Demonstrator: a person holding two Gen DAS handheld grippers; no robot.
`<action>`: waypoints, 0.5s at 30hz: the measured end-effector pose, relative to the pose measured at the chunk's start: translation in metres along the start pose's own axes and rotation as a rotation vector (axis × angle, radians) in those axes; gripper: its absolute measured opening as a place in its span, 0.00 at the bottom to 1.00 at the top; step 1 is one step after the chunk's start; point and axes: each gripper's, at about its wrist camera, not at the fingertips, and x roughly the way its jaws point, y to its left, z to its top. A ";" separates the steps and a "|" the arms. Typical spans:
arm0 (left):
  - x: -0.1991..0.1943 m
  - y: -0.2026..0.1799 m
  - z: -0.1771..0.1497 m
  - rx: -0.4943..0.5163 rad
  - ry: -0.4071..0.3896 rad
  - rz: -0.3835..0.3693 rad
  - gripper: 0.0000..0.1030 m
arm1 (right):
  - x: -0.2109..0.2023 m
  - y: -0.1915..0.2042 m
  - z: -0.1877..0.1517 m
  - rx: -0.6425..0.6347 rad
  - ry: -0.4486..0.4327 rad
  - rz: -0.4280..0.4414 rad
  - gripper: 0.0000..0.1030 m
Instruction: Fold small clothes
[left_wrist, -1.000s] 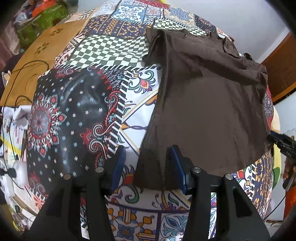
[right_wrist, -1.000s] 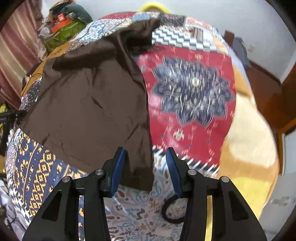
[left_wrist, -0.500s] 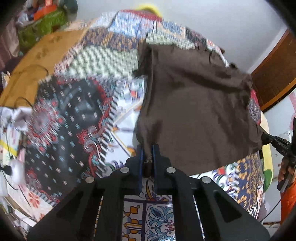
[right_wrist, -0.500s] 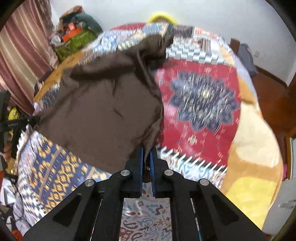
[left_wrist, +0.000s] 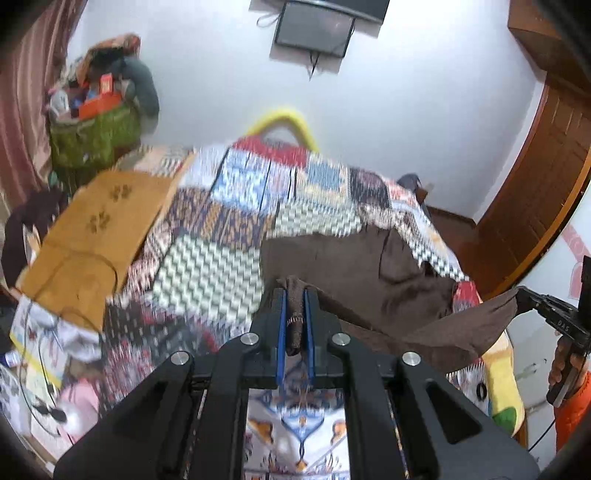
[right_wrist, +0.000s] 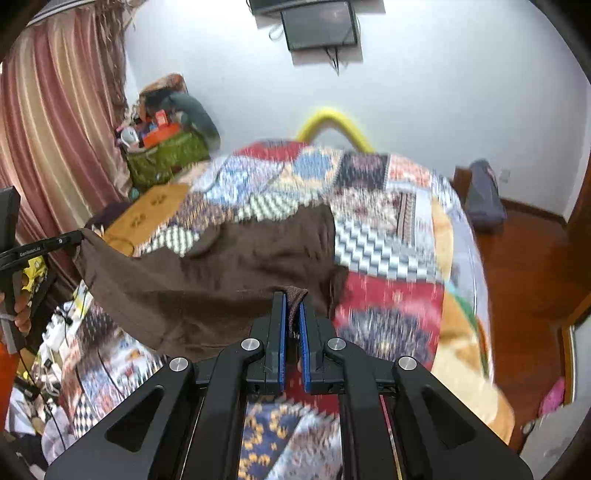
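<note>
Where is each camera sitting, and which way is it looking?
Left wrist: sits on the left gripper, looking along its jaws over the bed toward the wall; the person's right hand shows.
Right wrist: sits on the right gripper, facing likewise; the left hand shows.
Shared: the brown garment both grip, bed, wall screen.

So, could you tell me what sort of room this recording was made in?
Most likely a bedroom: a bed under a patchwork quilt, a wall-mounted screen above it, and long striped curtains beside a heaped laundry basket.
</note>
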 end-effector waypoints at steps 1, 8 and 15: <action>-0.001 -0.003 0.007 0.011 -0.019 0.008 0.08 | -0.001 -0.001 0.006 -0.001 -0.013 -0.002 0.06; 0.023 -0.002 0.050 -0.011 -0.049 0.059 0.08 | 0.011 -0.003 0.048 0.004 -0.068 -0.022 0.06; 0.084 0.016 0.081 -0.067 -0.006 0.103 0.08 | 0.052 -0.017 0.073 0.011 -0.038 -0.064 0.06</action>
